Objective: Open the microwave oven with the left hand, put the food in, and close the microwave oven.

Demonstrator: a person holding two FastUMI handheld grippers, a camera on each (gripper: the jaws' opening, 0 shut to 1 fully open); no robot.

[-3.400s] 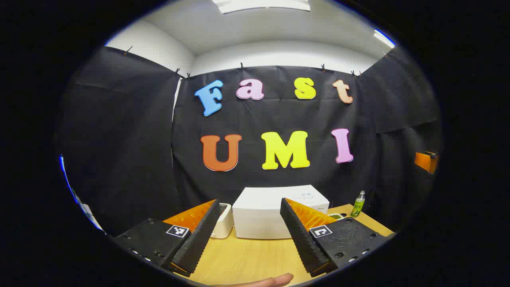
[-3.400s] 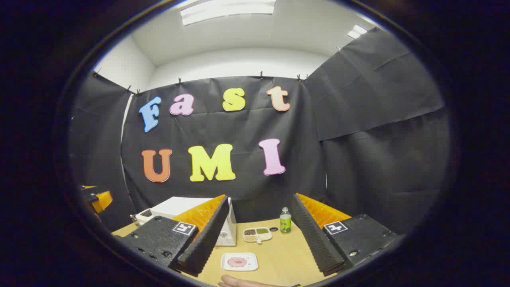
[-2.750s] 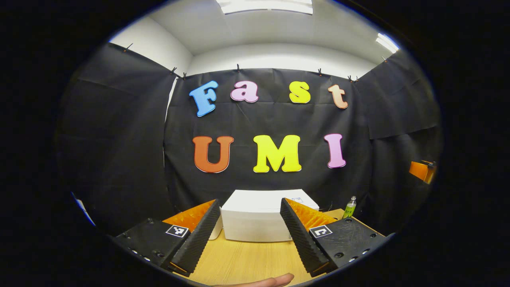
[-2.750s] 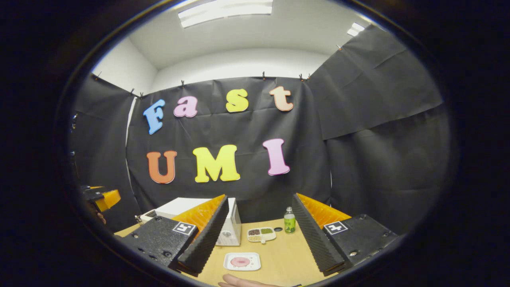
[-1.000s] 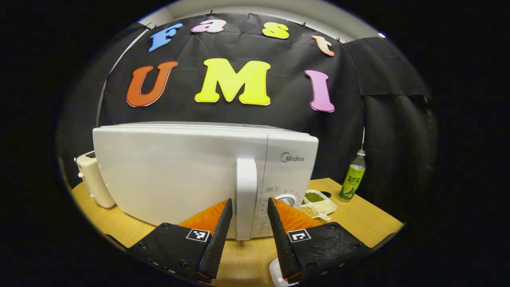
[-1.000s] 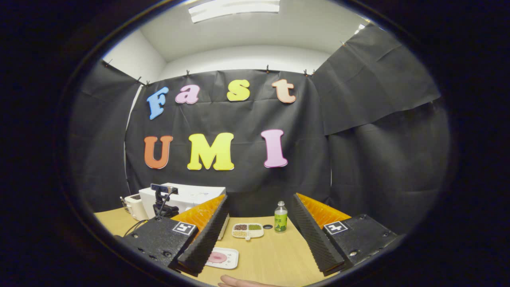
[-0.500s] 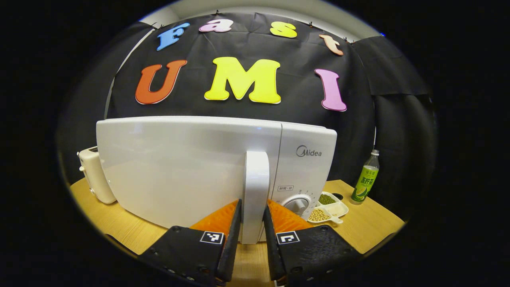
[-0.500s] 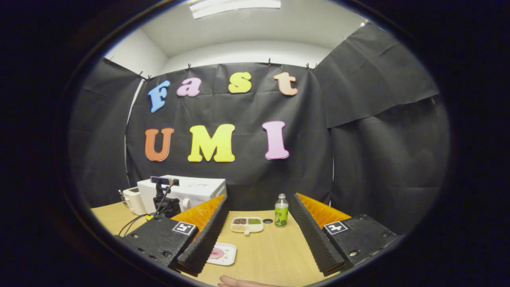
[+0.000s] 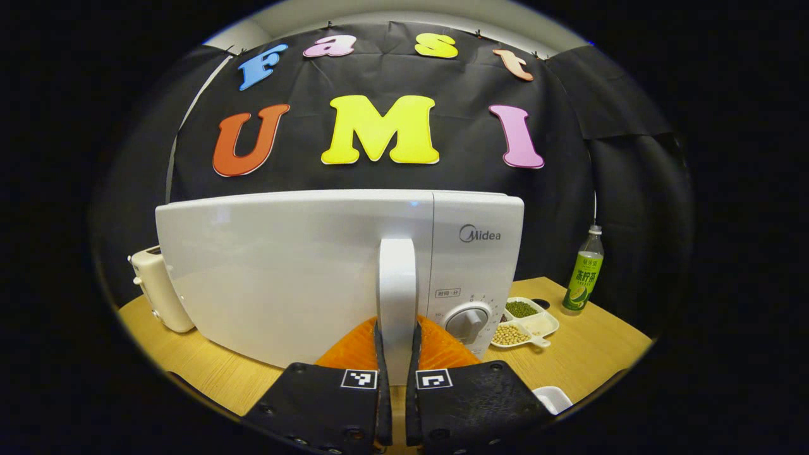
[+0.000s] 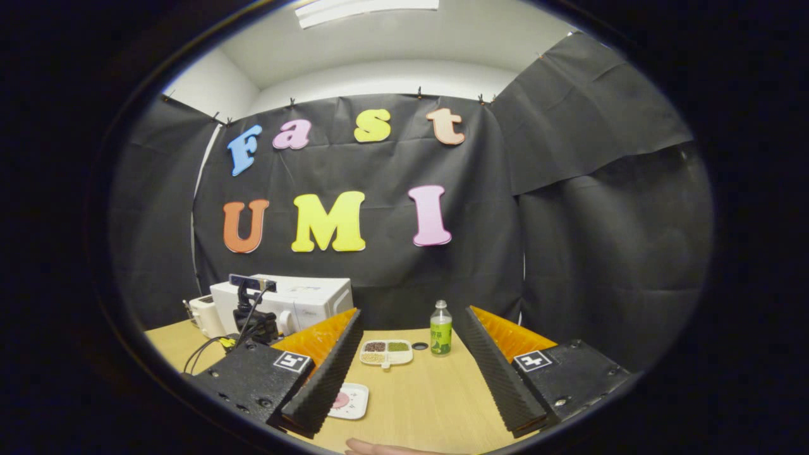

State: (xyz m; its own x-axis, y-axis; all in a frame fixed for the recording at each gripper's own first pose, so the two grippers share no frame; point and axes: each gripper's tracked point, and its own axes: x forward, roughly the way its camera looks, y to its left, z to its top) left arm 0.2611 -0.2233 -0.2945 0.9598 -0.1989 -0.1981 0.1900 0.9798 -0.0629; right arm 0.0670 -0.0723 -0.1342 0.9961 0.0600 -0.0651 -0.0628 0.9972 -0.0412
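The left gripper [image 9: 396,344] is clamped on the microwave's [image 9: 303,265] door handle [image 9: 397,284], seemingly to pull it open, while the right gripper [image 10: 407,366] waits spread apart above the food plate [image 10: 351,400] right of the microwave.

Black cloth [image 10: 588,208] hung clipped along its top edge around the booth, with a gap showing white at ten o'clock in the right gripper view. Above it rose white walls [image 10: 385,79] and a white ceiling with a lit panel [image 10: 366,7] at twelve o'clock. A light wooden table [image 10: 430,398] stood below.
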